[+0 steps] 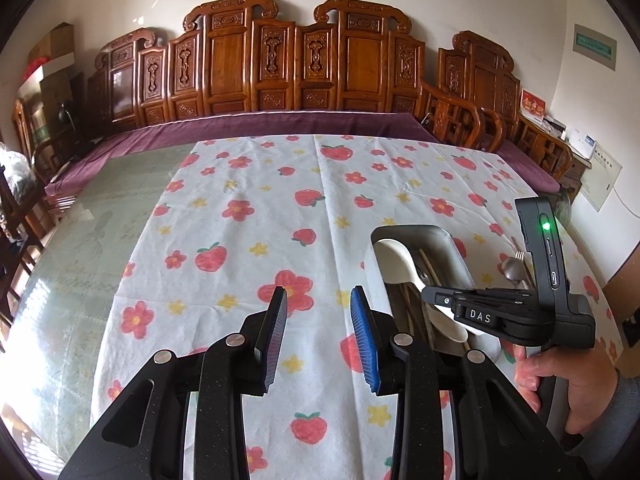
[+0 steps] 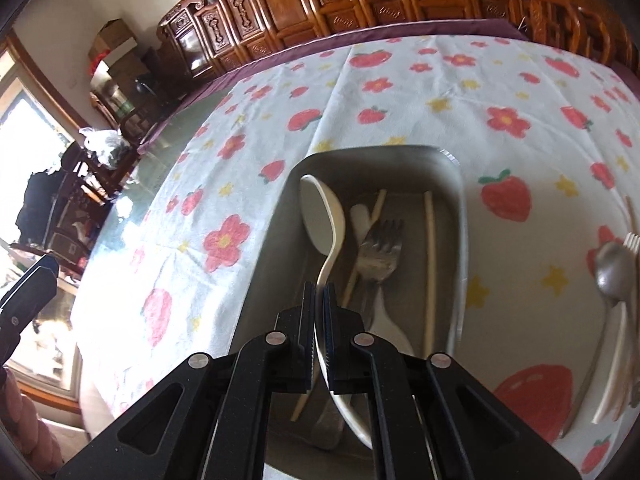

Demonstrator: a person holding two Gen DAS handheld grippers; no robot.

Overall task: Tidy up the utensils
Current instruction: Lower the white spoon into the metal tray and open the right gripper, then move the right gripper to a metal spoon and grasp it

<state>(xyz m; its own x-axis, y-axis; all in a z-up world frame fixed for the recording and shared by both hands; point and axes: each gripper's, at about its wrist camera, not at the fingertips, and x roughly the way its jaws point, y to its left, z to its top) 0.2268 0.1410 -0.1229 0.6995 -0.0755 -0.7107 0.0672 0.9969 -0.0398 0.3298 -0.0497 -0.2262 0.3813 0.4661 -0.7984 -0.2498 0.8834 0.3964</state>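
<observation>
A grey metal tray [image 2: 460, 200] stands on the strawberry tablecloth and holds a metal fork [image 2: 378, 252], wooden chopsticks [image 2: 429, 264] and a second white spoon [image 2: 386, 320]. My right gripper [image 2: 319, 292] is shut on the handle of a white ceramic spoon [image 2: 322, 216], holding it over the tray's left side. In the left wrist view the tray [image 1: 412, 236] and the white spoon [image 1: 394, 260] show at right, with the right gripper [image 1: 430, 296] above them. My left gripper [image 1: 319, 296] is open and empty over the cloth, left of the tray.
A metal spoon [image 2: 610, 270], a fork [image 2: 631, 242] and pale utensil handles [image 2: 612, 380] lie on the cloth right of the tray. Bare glass tabletop [image 1: 100, 220] lies to the left. A carved wooden bench [image 1: 280, 60] runs behind the table.
</observation>
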